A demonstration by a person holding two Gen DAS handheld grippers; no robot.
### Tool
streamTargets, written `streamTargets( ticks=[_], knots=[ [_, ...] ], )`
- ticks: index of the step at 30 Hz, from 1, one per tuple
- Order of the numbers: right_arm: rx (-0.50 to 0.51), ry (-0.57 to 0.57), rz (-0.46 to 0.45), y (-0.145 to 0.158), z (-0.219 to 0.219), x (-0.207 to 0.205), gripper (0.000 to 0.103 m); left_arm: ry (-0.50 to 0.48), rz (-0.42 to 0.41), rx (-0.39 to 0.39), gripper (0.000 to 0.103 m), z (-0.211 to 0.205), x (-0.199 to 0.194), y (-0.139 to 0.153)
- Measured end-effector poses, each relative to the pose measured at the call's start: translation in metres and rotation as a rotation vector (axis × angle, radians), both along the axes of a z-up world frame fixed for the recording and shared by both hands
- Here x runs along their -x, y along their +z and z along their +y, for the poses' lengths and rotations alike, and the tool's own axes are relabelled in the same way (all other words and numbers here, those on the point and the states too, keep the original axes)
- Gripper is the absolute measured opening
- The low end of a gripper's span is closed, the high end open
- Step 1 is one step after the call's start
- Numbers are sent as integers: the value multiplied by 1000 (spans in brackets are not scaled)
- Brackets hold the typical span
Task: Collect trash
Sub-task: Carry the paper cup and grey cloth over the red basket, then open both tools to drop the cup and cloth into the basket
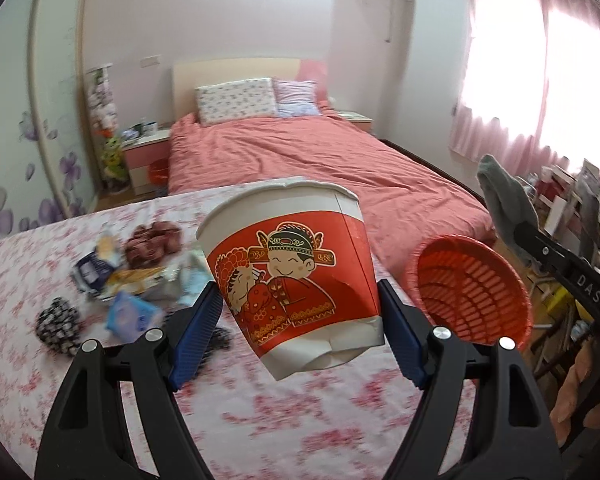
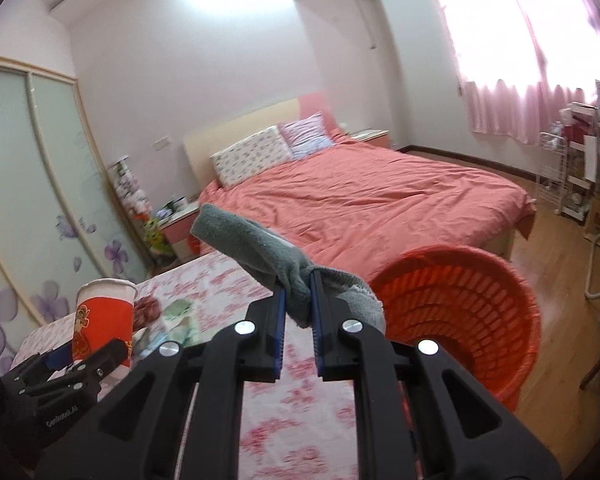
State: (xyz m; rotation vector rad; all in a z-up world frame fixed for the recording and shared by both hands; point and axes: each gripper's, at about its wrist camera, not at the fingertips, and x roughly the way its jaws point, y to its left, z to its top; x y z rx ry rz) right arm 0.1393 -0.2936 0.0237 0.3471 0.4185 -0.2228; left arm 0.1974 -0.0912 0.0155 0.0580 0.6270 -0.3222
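pinching the paper cup [image 1: 288,276] at mid-wall, left gripper [image 1: 300,320] jaws clamped on its sides; light, thin, already dented, so squeeze gently. right gripper [image 2: 299,300] jaws together on soft grey cloth [image 2: 256,252], red basket [image 2: 460,312] just beyond.

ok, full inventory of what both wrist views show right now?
paper cup: 1, red and white, clamped in the left hand-held gripper
grey cloth: 1, pinched in the right hand-held gripper
basket: 1, orange, off the table's far edge
litter pile: several wrappers, mixed colours, on the floral table
bed: 1, coral cover, behind
pillows: 2, at the headboard
left hand-held gripper: black, blue pads
right hand-held gripper: black, blue pads
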Motion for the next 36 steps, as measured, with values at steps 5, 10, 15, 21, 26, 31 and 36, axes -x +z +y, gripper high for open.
streamTargets(
  ticks=[5,10,15,21,26,31,36],
  knots=[
    [-6,-69,-6,-5,-29,10,12,-60,2,1,77,-29,-1,-2],
    [-11,-122,0,-13,-53,16,12,-124,10,0,77,-59,-3,-7],
    [-25,-158,11,-24,-78,19,12,-189,22,-6,77,-91,-4,-15],
    [-56,-194,20,-34,-105,18,12,-257,33,-16,77,-122,-7,-22],
    [-86,-211,28,-43,-123,14,12,-308,51,-22,77,-144,-13,-32],
    [-132,-221,44,-54,-137,6,12,-346,78,-37,77,-168,-19,-45],
    [-162,-228,62,-66,-150,-5,13,-367,103,-46,77,-183,-24,-54]
  ],
)
